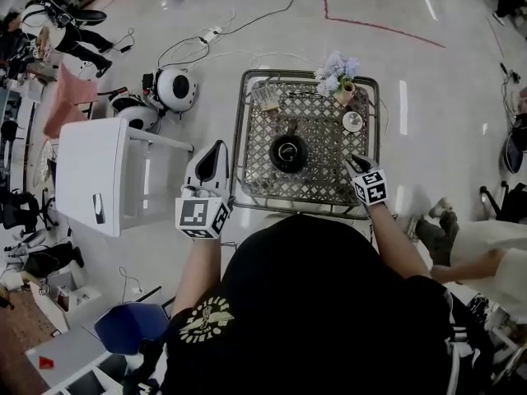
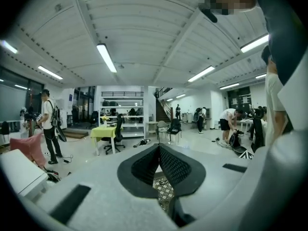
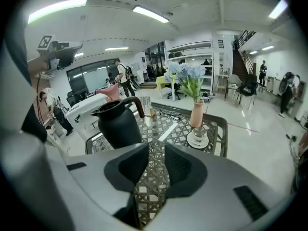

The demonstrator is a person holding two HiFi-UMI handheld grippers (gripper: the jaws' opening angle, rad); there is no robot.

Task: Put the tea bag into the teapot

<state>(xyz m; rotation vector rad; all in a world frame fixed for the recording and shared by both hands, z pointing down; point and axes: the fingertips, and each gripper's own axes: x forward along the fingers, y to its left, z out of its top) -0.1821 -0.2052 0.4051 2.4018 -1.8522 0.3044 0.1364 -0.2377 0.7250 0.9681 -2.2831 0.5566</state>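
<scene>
A black teapot (image 1: 289, 151) with a brown handle stands open-topped at the middle of the metal lattice table (image 1: 249, 189); the right gripper view shows this teapot (image 3: 118, 124) just ahead and to the left. A small striped holder of packets (image 1: 267, 97), possibly tea bags, sits at the table's far left and appears behind the pot as the same holder (image 3: 144, 103). My left gripper (image 1: 217, 148) hovers off the table's left front corner, pads touching, nothing in it. Near the front right edge my right gripper (image 1: 356, 162) is narrowly open and empty.
A pink vase of pale blue flowers (image 1: 340, 82) and a saucer with a glass (image 1: 352, 122) stand at the table's far right. A white table (image 1: 93, 176) is to the left, round white devices (image 1: 175, 89) and cables lie on the floor, and a person (image 1: 473, 249) crouches at the right.
</scene>
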